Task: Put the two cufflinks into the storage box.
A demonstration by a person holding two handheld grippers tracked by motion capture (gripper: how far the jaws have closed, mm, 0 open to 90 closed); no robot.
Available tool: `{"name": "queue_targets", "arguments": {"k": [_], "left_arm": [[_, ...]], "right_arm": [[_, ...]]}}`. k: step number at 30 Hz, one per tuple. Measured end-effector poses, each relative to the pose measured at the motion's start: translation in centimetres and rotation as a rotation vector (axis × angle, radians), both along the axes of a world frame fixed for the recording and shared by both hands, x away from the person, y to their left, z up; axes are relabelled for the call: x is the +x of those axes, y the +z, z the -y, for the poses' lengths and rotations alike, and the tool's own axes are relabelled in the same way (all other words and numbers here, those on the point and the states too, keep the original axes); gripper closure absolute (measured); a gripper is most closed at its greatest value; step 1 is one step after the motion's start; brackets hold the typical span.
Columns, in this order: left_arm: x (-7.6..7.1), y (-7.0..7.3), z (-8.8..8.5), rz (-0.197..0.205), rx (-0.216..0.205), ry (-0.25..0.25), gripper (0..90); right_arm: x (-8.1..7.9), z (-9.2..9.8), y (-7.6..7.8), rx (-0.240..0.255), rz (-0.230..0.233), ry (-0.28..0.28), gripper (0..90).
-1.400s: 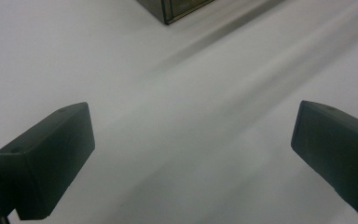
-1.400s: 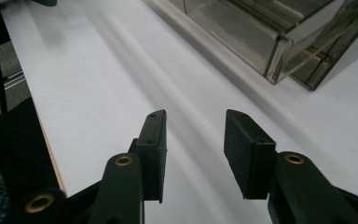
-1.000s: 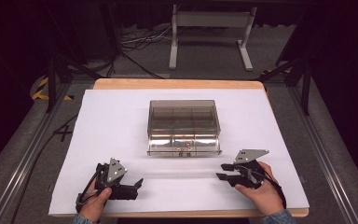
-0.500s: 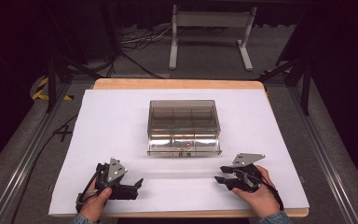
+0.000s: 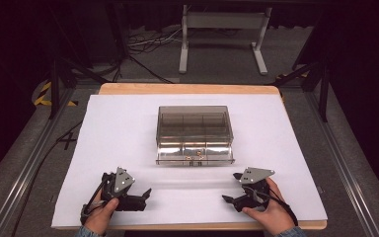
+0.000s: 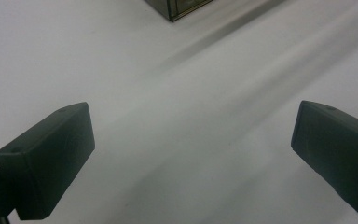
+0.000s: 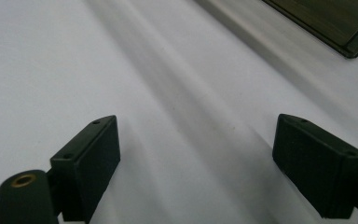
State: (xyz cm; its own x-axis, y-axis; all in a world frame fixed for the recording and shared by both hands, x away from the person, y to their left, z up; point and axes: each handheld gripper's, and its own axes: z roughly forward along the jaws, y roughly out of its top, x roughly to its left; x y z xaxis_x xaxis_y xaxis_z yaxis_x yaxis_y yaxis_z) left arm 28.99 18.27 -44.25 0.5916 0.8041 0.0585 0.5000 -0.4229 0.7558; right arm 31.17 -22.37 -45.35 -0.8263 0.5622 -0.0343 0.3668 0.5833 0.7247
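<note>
A: What's new at the right gripper (image 5: 234, 188)?

B: Its jaws have just been opening — they now stand wide, further apart than in the earlier high views. Nothing is between them; the right gripper view has bare white sheet (image 7: 177, 84) between the two pads.

A: And the left gripper (image 5: 145, 193)?

B: Wide open too, and empty. It lies low on the sheet at the near left, pointing toward the middle, in the same place as a second ago.

A: Where's the box (image 5: 194, 133)?

B: In the middle of the table (image 5: 187, 89), well apart from both grippers. It's a clear, smoky case; its lower front looks like a row of small drawers, with a few small bits inside that I can't make out. A corner of it shows at the top of each gripper view.

A: So what does the opening mean?

B: My guess — the right hand (image 5: 271, 215) is getting ready to reach for the box front. Neither gripper touches it yet, so the work on it looks hardly begun.
</note>
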Motion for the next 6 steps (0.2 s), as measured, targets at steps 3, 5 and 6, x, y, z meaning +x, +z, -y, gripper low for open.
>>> {"name": "queue_targets", "arguments": {"k": [3, 5, 6], "left_arm": [[0.04, -0.04, 0.0, 0.001, -0.004, 0.002, 0.1], [0.06, -0.05, -0.01, 0.001, -0.002, 0.002, 0.1], [0.07, -0.09, 0.01, 0.003, -0.002, 0.003, 0.1]], "right_arm": [[-0.01, -0.01, 0.0, -0.001, 0.0, -0.001, 15.1], [-0.02, -0.01, 0.0, -0.001, 0.0, -0.001, 15.1], [-0.02, -0.01, 0.0, -0.001, 0.001, -0.001, 15.1]]}}
